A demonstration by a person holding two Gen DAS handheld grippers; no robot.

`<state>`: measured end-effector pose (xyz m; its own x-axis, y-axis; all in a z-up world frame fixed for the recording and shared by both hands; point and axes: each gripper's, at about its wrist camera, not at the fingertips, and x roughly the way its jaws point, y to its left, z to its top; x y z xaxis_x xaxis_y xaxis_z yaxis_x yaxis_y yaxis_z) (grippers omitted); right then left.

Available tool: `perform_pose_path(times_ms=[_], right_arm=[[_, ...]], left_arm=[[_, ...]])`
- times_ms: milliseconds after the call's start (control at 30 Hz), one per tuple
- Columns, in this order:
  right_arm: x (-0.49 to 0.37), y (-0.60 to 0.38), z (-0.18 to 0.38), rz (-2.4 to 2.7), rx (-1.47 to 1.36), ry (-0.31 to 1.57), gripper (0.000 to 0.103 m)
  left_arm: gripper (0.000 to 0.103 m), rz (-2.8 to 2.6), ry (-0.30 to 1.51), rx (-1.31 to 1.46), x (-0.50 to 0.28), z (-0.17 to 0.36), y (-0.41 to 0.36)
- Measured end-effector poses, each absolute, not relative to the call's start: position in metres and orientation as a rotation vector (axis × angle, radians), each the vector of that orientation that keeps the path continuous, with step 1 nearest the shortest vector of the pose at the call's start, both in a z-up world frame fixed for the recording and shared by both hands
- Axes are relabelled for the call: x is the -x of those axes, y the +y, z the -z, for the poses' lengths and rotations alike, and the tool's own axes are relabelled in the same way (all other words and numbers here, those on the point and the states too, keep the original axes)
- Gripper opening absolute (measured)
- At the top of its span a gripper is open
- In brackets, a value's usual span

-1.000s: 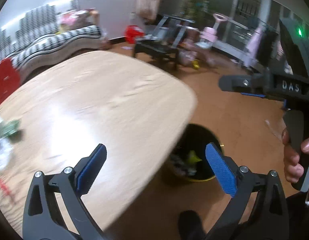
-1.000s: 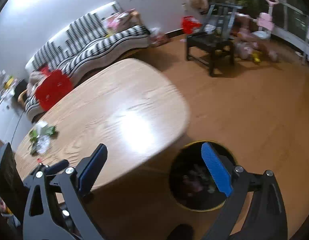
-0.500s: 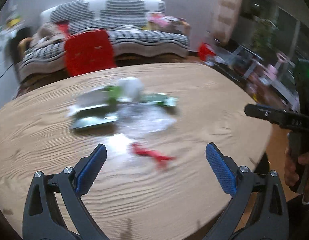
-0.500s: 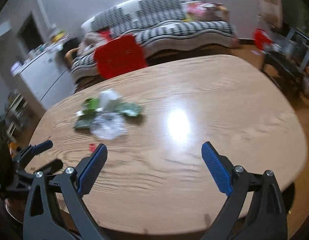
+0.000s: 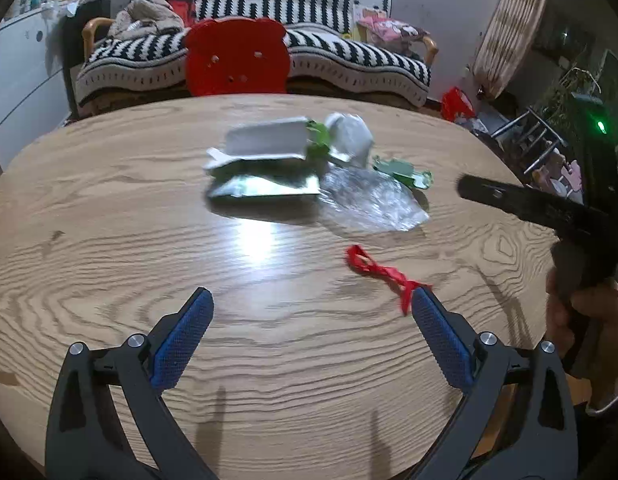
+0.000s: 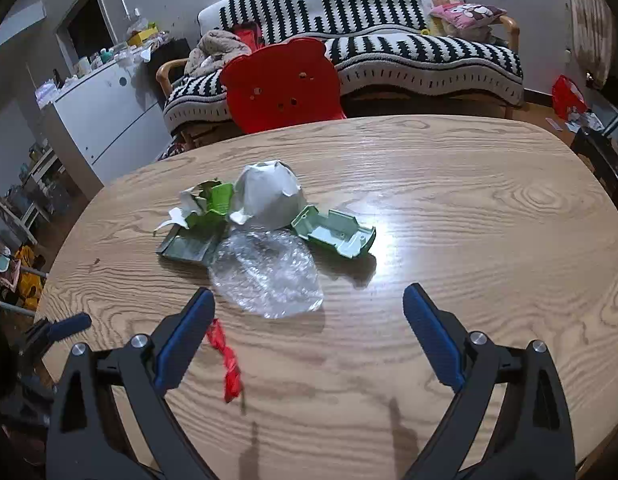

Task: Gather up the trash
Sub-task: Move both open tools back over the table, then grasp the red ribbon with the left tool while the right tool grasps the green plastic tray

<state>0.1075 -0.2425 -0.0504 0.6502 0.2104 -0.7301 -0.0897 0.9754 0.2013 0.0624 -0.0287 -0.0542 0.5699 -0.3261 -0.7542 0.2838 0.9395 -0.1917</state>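
Trash: a small heap lies near the middle of my desk (image 6: pixel 469 240), well ahead of both tools.
Wrap (image 6: pixel 269 276): clear, crumpled, the heap's near edge, flat on the wood.
Cup (image 6: pixel 269 196): white, crushed, tipped over behind the wrap.
Tray (image 6: pixel 335 234): pale green moulded piece, just right of the cup in my right view, touching the wrap's far corner.
Box (image 5: pixel 265 168): torn white and green carton with a foil-looking flat under it, left of the cup.
Strip (image 5: pixel 379 272): red, twisted, alone on the wood, apart from the heap and nearer me.
Left tool (image 5: pixel 311 338): fingers wide apart, gripping nothing, above the desk; the strip's end shows at my right blue pad (image 5: pixel 439 338).
Right tool (image 6: pixel 309 336): fingers wide apart, empty, above the desk; the strip lies just by my left pad (image 6: pixel 185 338).
Beyond: red chair (image 6: pixel 283 84) at the far edge, striped sofa (image 6: pixel 389 40) behind it.
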Motion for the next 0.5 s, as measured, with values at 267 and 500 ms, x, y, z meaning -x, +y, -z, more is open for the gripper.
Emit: perform_pose_path(times_ms=[267, 500], right_arm=[[-0.154, -0.261, 0.075, -0.145, -0.084, 0.865, 0.092], [-0.183, -0.263, 0.104, -0.158, -0.049, 0.945, 0.092]], left_arm=[[0.096, 0.306, 0.954, 0.080, -0.088, 0.076, -0.092], [0.096, 0.214, 1.013, 0.064, -0.107, 0.102, -0.112]])
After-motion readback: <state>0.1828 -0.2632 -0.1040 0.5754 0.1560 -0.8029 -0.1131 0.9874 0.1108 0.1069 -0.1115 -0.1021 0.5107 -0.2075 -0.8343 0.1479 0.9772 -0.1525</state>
